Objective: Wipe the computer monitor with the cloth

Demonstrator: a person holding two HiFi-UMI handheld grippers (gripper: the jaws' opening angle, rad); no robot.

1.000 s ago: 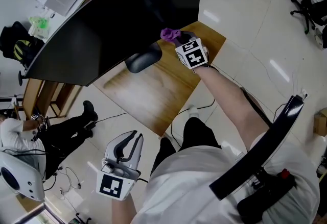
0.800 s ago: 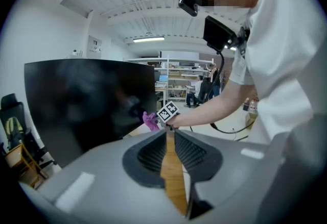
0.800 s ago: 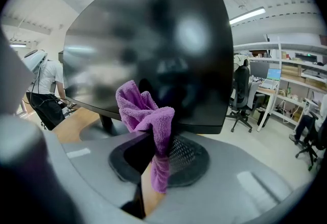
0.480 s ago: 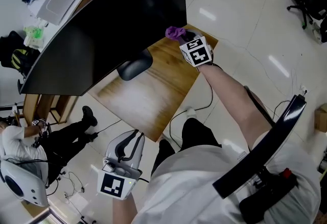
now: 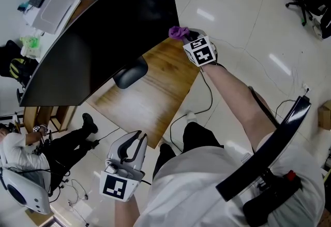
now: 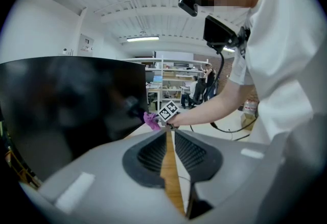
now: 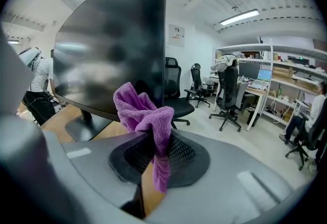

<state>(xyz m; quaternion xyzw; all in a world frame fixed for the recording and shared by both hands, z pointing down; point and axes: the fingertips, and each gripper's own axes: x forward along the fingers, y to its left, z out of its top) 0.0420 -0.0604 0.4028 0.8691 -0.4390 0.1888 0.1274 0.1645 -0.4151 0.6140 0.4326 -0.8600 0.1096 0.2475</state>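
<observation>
A bright office with a pale tiled floor and rolling chairs is spreading out around a wooden desk [image 5: 150, 91], and on it a big dark monitor [image 5: 103, 34] is standing on its foot.

The right hand-held gripper [image 5: 186, 36] is reaching out at the monitor's near right corner. Its jaws are clamping a purple cloth [image 7: 145, 116], with a bunched wad sticking up past the tips and a tail hanging down between them. The cloth is sitting right at the screen's right edge, low down. Whether it is actually pressing on the glass is not showing from any view.

From that gripper the screen is lying ahead and off to the left, its long axis running away leftward across the desk. Any stroke is therefore looking like a sweep to the left from this edge.

The left hand-held gripper [image 5: 135, 142] is hanging low by the person's body, well apart from the desk. Its jaws are drawn together with nothing between them.

The right arm is clearly the nearer one, and by the look of it most of the dark panel is waiting to be covered.
</observation>
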